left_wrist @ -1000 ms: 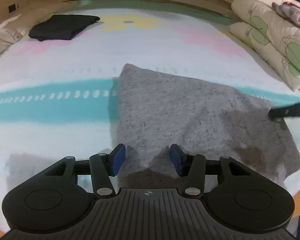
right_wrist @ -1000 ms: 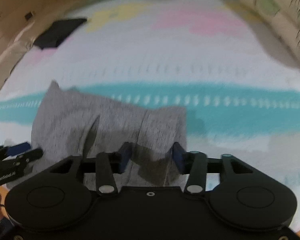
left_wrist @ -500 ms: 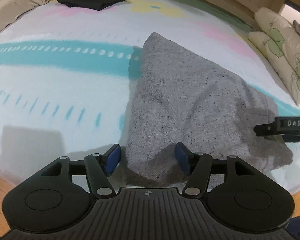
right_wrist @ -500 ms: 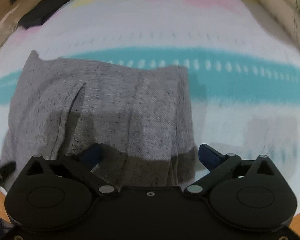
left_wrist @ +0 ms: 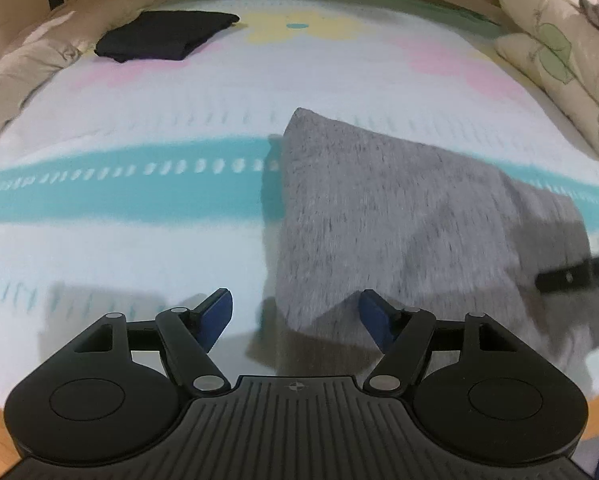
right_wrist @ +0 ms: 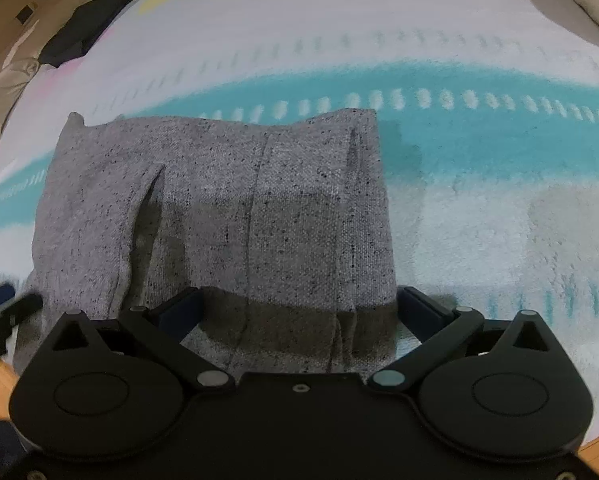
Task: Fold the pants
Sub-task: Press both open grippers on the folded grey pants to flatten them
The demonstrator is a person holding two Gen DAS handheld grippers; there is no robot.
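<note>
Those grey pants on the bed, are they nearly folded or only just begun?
Nearly done, it seems. The grey pants already lie as a compact folded bundle on the bed cover. The left gripper and right gripper have just been opening: their pads stand clear of the cloth, so nothing is held. What may remain is a last fold or smoothing, then perhaps stacking by the folded dark garment.

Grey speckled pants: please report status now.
Left gripper open, right gripper open, jaws just widened. Grey speckled pants folded on striped bedsheet, released. Nothing in the way.
</note>
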